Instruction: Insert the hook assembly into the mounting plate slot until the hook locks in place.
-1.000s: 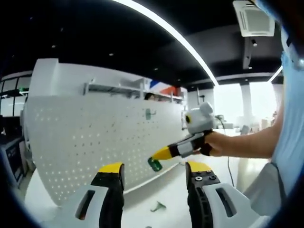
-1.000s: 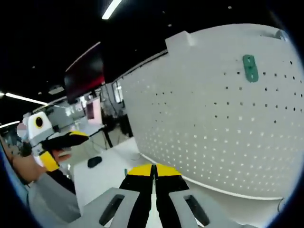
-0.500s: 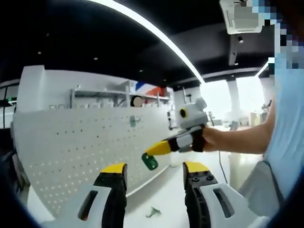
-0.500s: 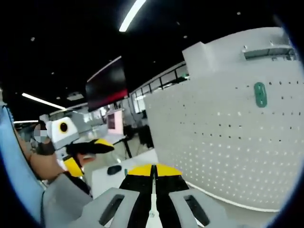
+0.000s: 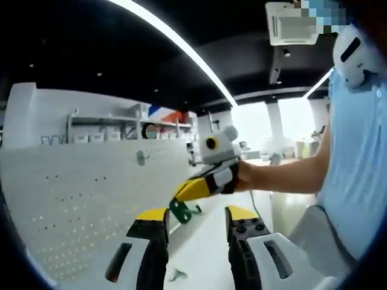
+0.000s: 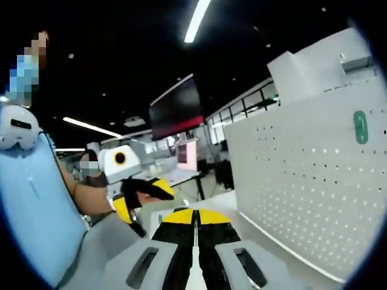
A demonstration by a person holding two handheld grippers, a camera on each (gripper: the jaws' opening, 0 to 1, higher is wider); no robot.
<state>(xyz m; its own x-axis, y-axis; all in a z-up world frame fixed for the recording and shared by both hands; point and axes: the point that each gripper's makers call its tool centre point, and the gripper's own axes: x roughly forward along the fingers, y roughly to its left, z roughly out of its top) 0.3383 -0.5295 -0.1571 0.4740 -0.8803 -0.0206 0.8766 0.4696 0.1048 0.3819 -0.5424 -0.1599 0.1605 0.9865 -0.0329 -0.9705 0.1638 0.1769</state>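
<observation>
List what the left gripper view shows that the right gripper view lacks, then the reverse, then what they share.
Left gripper view: the right gripper pinching the green hook, a loose green piece below it, a ceiling air unit. Right gripper view: a dark hanging screen, the left gripper from outside. Both: the white pegboard with the green mounting plate.

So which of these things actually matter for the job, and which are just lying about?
In the job:
right gripper, shut on green hook
green mounting plate
white pegboard
left gripper, open

Lying about:
small green piece on table
black screen
</observation>
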